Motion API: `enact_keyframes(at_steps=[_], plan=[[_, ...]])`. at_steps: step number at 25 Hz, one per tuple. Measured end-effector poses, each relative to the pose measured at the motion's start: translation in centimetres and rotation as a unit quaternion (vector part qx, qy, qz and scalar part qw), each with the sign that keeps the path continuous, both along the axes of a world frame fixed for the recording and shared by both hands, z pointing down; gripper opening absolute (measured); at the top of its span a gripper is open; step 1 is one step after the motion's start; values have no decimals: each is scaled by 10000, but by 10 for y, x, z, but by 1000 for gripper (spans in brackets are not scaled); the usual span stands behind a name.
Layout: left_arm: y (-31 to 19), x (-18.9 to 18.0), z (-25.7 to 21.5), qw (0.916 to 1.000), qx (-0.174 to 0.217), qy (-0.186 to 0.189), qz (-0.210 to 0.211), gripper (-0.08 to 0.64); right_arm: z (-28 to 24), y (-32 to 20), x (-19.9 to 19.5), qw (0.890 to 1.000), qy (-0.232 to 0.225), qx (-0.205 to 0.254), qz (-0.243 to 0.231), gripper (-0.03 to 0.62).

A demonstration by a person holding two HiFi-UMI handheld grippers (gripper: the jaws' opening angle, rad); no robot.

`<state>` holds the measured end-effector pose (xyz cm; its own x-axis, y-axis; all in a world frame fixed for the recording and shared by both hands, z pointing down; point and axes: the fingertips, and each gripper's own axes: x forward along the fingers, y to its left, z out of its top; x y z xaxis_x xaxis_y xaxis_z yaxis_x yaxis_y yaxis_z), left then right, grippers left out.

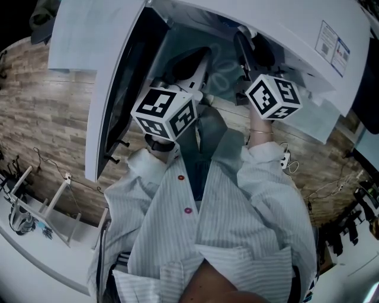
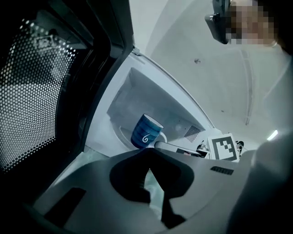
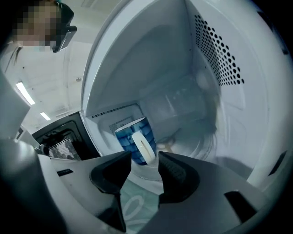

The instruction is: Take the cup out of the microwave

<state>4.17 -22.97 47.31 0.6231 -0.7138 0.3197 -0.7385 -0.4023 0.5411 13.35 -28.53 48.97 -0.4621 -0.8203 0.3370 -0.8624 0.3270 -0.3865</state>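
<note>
Striped shirt [image 1: 237,225] fills the bottom of the head view, w/ 2 reddish buttons [image 1: 180,177] showing on its front.

Counts: 1 microwave [image 1: 237,18], 1 door [image 1: 112,89] swung open on its left side, 1 cup [image 3: 126,137], 2 grippers, 2 marker cubes [image 1: 164,112].

Cup is blue w/ a white handle and stands upright inside the microwave cavity. It is toward the cavity's door side, handle turned to the opening.

R gripper [image 3: 144,171] is at the microwave mouth, fingers released and spread. The cup handle lines up w/ the gap but sits beyond the tips, apart from them, so nothing is held.

L gripper [image 2: 149,171] is also at the mouth, nearer the door. Its pads are clenched together at the tips w/ nothing between them, and the cup is farther in.

Hard to see: from the head view the cup is hidden behind the cubes and gripper bodies, and the cavity is mostly dark. Microwave's far end is cut off by the frame.

Writing: 2 stickers [image 1: 331,44] on the microwave top, print too small to read. Cup carries a white swirl mark [image 2: 145,138], no legible words.
</note>
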Motion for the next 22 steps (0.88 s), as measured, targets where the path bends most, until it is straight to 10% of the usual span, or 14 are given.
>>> enact_keyframes(at_steps=[22], plan=[[1, -2, 12, 9999, -126, 40, 18, 8, 7, -16, -8, 9975, 633, 153, -274, 96]])
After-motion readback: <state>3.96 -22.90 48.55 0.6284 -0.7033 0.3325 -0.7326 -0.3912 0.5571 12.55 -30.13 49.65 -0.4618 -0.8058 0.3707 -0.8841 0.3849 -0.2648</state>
